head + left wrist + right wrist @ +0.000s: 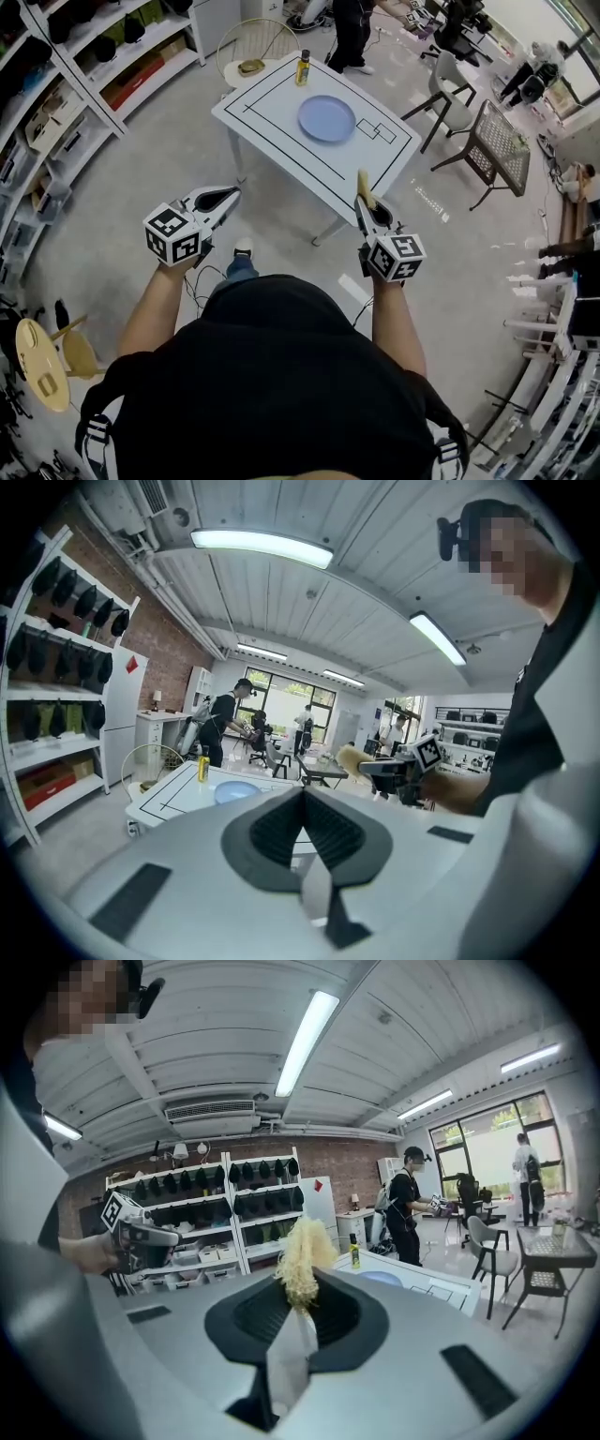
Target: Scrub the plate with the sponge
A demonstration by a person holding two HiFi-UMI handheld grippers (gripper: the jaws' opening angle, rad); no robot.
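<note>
While my right gripper (366, 211) clamps the sponge (302, 1252) and my left gripper (228, 197) is closed, empty, the plate (326, 118) lies well apart — scrubbing not yet begun.

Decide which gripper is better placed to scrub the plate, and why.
Right: the right gripper is shut on the sponge, while the left gripper is shut on nothing.

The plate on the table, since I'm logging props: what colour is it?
The plate is pale blue, clearest in the head view.
</note>
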